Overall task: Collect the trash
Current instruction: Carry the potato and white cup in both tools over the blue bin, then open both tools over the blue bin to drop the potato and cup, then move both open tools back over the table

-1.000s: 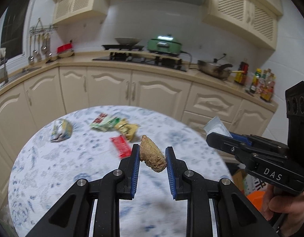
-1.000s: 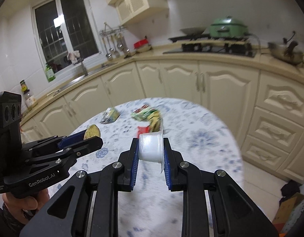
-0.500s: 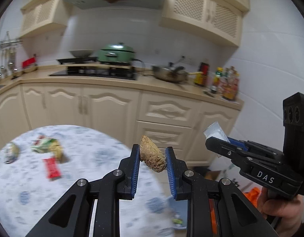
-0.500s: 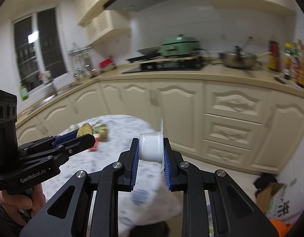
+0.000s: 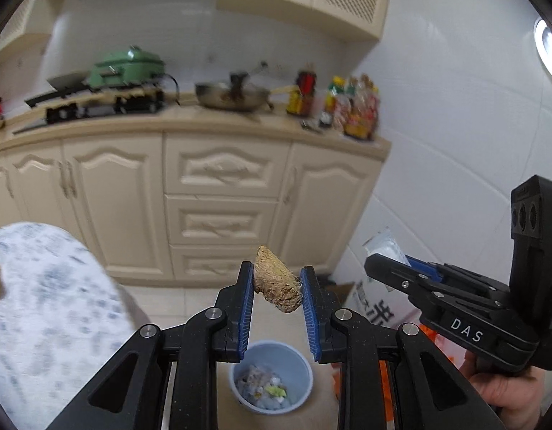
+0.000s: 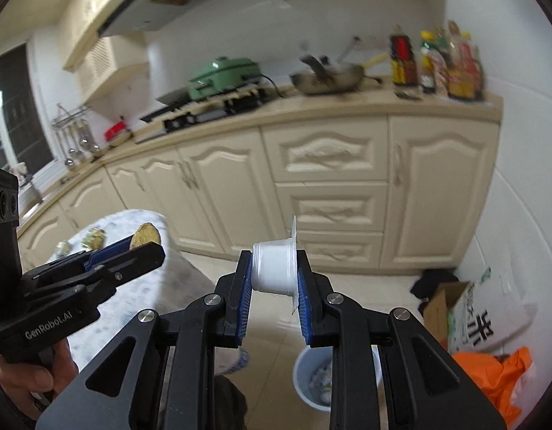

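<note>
My left gripper [image 5: 277,288] is shut on a brown fibrous husk piece [image 5: 276,289] and holds it in the air above a light blue trash bin [image 5: 272,376] on the floor. The bin holds some scraps. My right gripper [image 6: 274,274] is shut on a small white plastic cup [image 6: 274,268] with a peeled lid, also above the bin [image 6: 313,380]. The right gripper also shows in the left wrist view [image 5: 390,268], to the right. The left gripper shows in the right wrist view [image 6: 139,245] with the husk [image 6: 145,233].
The round patterned table [image 5: 43,304] with several wrappers lies to the left. Cream cabinets [image 5: 222,193] run along the back. A cardboard box [image 6: 465,308] and an orange bag [image 6: 490,369] sit on the floor at right by the white wall.
Both grippers have swung right, away from the table, with their loads still held. The blue bin on the floor has come into view below them.
</note>
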